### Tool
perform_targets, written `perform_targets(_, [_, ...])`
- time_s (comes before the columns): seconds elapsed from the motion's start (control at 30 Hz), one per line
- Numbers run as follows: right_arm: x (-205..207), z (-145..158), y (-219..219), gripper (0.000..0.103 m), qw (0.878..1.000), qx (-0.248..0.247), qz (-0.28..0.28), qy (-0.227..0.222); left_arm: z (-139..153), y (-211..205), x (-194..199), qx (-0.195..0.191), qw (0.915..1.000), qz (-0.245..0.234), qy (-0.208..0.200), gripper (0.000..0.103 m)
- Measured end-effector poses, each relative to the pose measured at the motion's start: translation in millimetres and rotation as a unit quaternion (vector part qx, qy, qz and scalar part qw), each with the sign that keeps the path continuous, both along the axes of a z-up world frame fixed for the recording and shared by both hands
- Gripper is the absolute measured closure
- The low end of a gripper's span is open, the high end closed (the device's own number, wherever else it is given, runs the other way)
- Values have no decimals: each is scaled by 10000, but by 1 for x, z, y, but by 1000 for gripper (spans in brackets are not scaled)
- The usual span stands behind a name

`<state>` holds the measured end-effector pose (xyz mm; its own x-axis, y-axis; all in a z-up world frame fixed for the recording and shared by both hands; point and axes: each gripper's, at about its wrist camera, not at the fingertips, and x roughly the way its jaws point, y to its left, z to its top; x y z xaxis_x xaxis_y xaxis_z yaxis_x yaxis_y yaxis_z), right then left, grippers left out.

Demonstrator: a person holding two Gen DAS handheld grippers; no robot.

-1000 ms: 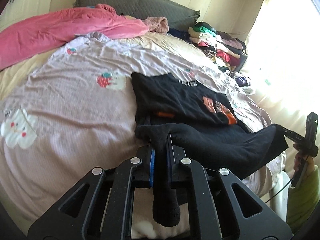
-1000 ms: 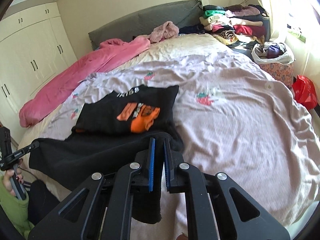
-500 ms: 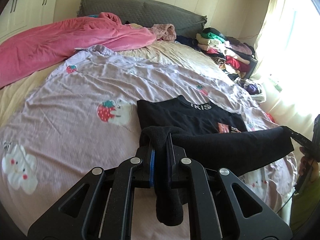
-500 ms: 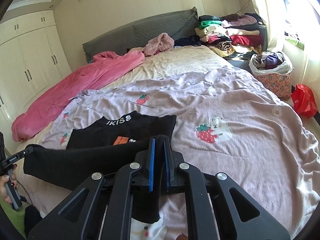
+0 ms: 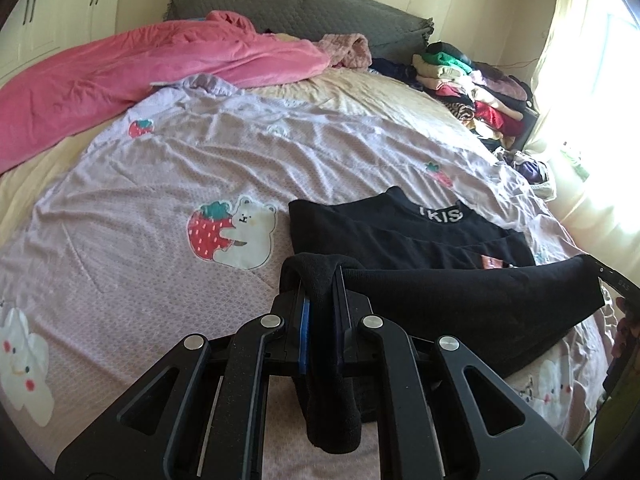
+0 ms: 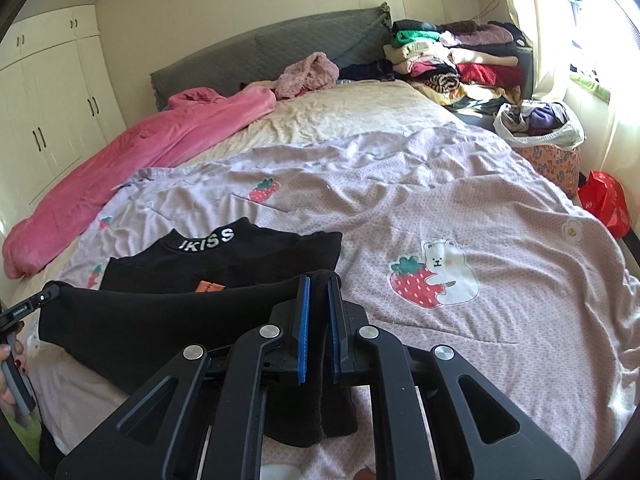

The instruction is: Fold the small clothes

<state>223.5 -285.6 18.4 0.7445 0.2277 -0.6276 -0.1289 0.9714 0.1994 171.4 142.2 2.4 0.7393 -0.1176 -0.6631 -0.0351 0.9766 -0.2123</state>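
With both sets of fingers clamped on the black top's hem at lower centre of frame, I'm mid-fold; next I'd lay it level over the collar on the bed.

1. Left gripper: jaws clamped on black cloth, angled down.
2. Right gripper: jaws clamped on same cloth, angled down.
3. Hand w/ painted nails grips left handle.
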Motion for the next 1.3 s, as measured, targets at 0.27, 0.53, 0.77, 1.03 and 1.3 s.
perform_targets(0.27, [-2,-7,-4,51,9997,213,-111,50,0,10,-11,-370,9993,50,-89,55])
perform_targets(0.53, [-33,-8,-7,50,9993,362,-25,109,9,2,-41,-508,9985,-130,-182,47])
perform_targets(0.77, [-55,-27,3,50,9982,401,205,391,-11,-12,-59,-602,9978,-277,25,46])
perform_targets(1.03, [-50,-43,18,50,9957,568,441,587,-24,-27,-49,-447,9981,-333,248,46])
perform_targets(1.3, [-27,-48,21,51,9917,948,500,717,-26,-30,-26,-470,9981,-170,360,62])
